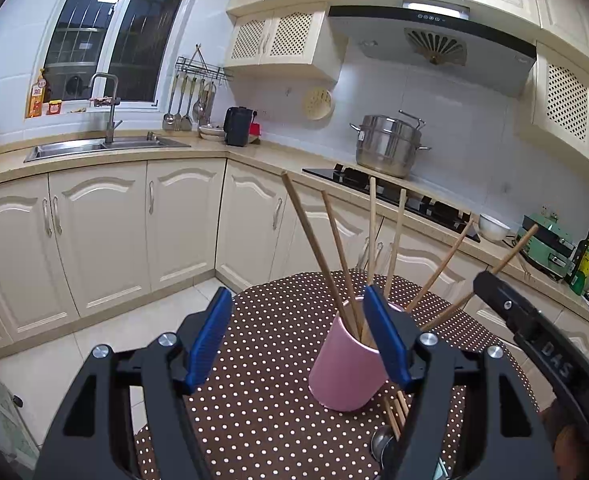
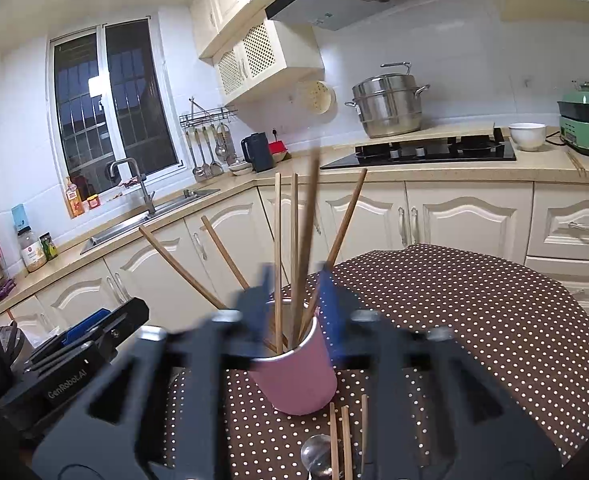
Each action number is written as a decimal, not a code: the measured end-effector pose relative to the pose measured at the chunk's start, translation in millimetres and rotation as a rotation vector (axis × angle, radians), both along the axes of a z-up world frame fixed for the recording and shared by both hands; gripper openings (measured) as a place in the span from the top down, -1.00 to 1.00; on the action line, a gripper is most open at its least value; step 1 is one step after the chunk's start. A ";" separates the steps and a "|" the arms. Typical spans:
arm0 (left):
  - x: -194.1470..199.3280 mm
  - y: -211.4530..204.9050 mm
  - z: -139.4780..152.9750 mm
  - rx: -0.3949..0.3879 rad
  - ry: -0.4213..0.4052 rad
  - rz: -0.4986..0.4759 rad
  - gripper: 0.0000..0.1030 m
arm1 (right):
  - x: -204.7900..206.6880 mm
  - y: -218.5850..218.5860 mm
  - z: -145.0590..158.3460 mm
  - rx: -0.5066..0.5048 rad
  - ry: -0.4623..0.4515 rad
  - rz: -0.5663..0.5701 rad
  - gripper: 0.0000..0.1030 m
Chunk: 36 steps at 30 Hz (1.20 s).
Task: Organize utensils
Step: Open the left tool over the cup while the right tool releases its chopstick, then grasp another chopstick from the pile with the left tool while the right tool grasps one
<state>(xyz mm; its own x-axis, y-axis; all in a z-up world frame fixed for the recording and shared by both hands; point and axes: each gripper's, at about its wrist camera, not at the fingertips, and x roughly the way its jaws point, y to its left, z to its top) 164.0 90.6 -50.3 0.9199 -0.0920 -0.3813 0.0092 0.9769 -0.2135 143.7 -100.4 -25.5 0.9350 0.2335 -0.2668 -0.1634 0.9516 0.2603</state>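
Note:
A pink cup [image 1: 348,368] stands on the polka-dot table [image 1: 270,340] with several wooden chopsticks [image 1: 336,248] leaning in it. My left gripper [image 1: 298,328] is open and empty, its blue pads wide apart just in front of the cup. In the right wrist view my right gripper [image 2: 294,300] hangs over the cup [image 2: 298,376], motion-blurred, its jaws apart; a blurred chopstick [image 2: 308,224] stands between them, reaching into the cup. More chopsticks [image 2: 344,440] and a metal spoon [image 2: 316,454] lie on the cloth near the cup. The right gripper's body [image 1: 534,340] shows at right in the left wrist view.
The table's rounded edge [image 2: 554,280] drops off toward cream cabinets. Behind are a counter with a sink [image 1: 102,146], a black hob [image 1: 394,196], a steel pot [image 1: 386,146], a white bowl [image 2: 526,136] and a green appliance [image 2: 586,128].

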 end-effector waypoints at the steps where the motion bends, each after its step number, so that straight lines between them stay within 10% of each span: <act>1: -1.0 1.0 -0.1 -0.004 0.005 -0.003 -0.30 | -3.3 -0.3 0.6 -0.003 -0.010 -0.009 -0.11; 14: -12.4 0.7 -10.7 -0.024 0.099 -0.052 -0.32 | -34.5 -18.9 0.2 -0.007 0.009 -0.030 -0.15; 25: 0.1 -45.6 -58.0 0.015 0.404 -0.306 -0.32 | -42.4 -59.5 -49.7 -0.004 0.219 -0.057 -0.21; 36: 25.4 -103.9 -103.3 0.042 0.592 -0.360 -0.14 | -51.2 -87.7 -101.7 0.019 0.378 -0.055 -0.21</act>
<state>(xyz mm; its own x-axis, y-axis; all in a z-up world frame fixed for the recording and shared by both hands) 189.3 -13.3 -153.6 0.4712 -0.3267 -0.8192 0.2279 0.9424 -0.2448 92.6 -188.2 -127.2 0.7829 0.1937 -0.5912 -0.0011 0.9507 0.3101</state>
